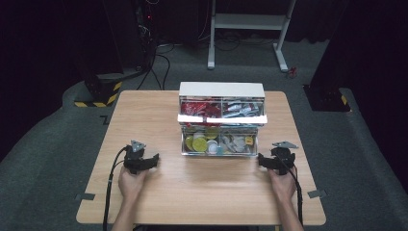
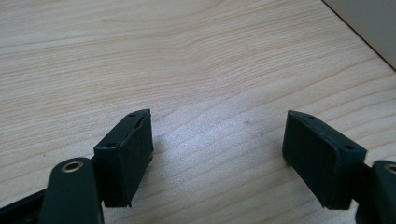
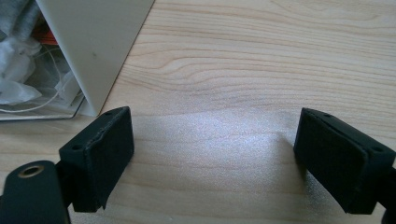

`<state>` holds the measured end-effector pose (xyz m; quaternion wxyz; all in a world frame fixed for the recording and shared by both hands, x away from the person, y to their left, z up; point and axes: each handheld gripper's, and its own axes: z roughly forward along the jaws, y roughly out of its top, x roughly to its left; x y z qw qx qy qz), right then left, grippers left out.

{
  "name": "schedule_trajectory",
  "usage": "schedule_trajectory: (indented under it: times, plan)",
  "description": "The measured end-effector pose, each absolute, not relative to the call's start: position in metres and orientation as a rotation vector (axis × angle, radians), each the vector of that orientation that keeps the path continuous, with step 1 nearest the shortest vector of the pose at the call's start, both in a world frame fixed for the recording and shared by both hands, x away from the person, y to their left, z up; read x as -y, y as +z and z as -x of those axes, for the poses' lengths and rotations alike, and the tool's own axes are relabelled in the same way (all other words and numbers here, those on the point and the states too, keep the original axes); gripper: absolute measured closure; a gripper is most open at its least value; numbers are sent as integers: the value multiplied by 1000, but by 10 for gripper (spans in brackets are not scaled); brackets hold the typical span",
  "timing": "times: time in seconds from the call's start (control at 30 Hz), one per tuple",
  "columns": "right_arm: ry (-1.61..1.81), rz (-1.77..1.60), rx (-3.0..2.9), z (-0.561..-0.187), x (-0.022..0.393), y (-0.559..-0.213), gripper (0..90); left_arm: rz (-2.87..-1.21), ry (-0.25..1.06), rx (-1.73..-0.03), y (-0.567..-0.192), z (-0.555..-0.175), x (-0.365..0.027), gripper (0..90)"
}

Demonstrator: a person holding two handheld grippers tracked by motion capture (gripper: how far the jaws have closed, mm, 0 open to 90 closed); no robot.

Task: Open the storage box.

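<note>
A white two-tier drawer box point(image 1: 222, 89) stands at the middle of the wooden table point(image 1: 144, 115). Its clear lower drawer point(image 1: 219, 143) is pulled out and holds yellow and white small items; the upper tier shows red and grey packets. My left gripper point(image 1: 155, 159) rests on the table left of the box, held by a hand, open with bare wood between its jaws point(image 2: 217, 154). To the right of the box my right gripper point(image 1: 260, 159) also lies on the table, open and holding nothing point(image 3: 215, 158). The box's white side wall point(image 3: 100, 44) stands just beyond its left jaw.
Cables trail from both grippers toward the front edge of the table. Grey carpet surrounds the table. A white metal frame point(image 1: 248, 21) and black stands with yellow-striped bases point(image 1: 98, 91) sit on the floor behind.
</note>
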<state>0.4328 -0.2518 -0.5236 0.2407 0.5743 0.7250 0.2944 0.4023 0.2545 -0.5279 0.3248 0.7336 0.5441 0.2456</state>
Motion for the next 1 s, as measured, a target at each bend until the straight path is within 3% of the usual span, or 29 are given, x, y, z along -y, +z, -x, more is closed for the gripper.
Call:
schedule_trajectory:
  times: [0.7,0.87,1.0]
  plan:
    - [787,-1597,-1949,-429,249,-523,130,-1922,639,-1430,-528,-402,-255,255]
    - [805,-1577,-1968,-422,250,-522,220,-1922,639,-1429,-528,-402,-255,256]
    - [817,-1575,-1973,-418,250,-519,228,-1921,638,-1430,-528,-402,-255,256]
